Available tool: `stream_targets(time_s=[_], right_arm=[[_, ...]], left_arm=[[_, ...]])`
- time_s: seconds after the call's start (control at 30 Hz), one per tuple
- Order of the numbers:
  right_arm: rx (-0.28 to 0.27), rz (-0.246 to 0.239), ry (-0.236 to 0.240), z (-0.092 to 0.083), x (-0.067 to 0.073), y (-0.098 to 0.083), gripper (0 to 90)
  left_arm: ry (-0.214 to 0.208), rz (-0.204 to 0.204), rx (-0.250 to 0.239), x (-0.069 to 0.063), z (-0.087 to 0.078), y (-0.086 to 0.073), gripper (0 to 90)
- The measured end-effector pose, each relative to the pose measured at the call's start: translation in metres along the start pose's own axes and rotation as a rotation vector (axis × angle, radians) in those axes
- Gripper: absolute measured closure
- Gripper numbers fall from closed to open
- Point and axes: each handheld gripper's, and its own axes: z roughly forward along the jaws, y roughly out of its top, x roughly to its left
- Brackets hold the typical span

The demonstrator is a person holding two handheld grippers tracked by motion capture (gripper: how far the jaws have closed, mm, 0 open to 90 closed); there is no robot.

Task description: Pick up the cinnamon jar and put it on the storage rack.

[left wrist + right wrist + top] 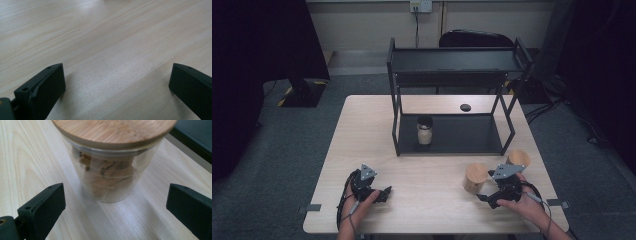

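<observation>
The right gripper [488, 197] sits low over the pale wooden table [432, 165] at its near right, its jaws wide apart and aimed at a clear glass jar with a round bamboo lid [110, 157] that stands upright just ahead of them; brown pieces show through the glass. In the high view this jar [475, 177] is just beyond the right gripper, touching neither jaw, and a second bamboo-lidded jar [518, 159] stands near it, toward the table's right edge. The left gripper [382, 194] rests at the near left with its jaws also apart and nothing but bare wood between them. Farther back, a black metal two-tier shelf rack [452, 100] stands on the table, and one dark-lidded jar of pale contents [424, 130] already sits on its lower tier, at the left; a small black disc [465, 107] lies on the table behind it. Judging from this layout, the work is putting jars onto the rack: one is placed, two remain on the table, and the nearer one is lined up for a grasp that has not yet closed.
</observation>
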Motion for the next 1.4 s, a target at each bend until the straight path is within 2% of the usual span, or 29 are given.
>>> stream_targets(time_s=[0.27, 0.87, 1.13, 1.3, 1.4], right_arm=[[0.000, -0.014, 0.000, 0.003, 0.001, 0.002, 1.8], [-0.041, -0.006, 0.019, 0.008, 0.001, 0.011, 5.3], [-0.046, 0.002, 0.022, 0.015, 0.002, 0.013, 10.4], [-0.064, 0.024, 0.041, 0.019, 0.001, 0.015, 14.8], [-0.068, 0.015, 0.043, 0.020, 0.002, 0.016, 17.6]], left_arm=[[0.000, 0.000, 0.000, 0.000, 0.000, 0.000, 0.0], [0.000, 0.000, 0.000, 0.000, 0.000, 0.000, 0.0], [0.000, 0.000, 0.000, 0.000, 0.000, 0.000, 0.0], [0.000, 0.000, 0.000, 0.000, 0.000, 0.000, 0.0], [0.000, 0.000, 0.000, 0.000, 0.000, 0.000, 0.0]])
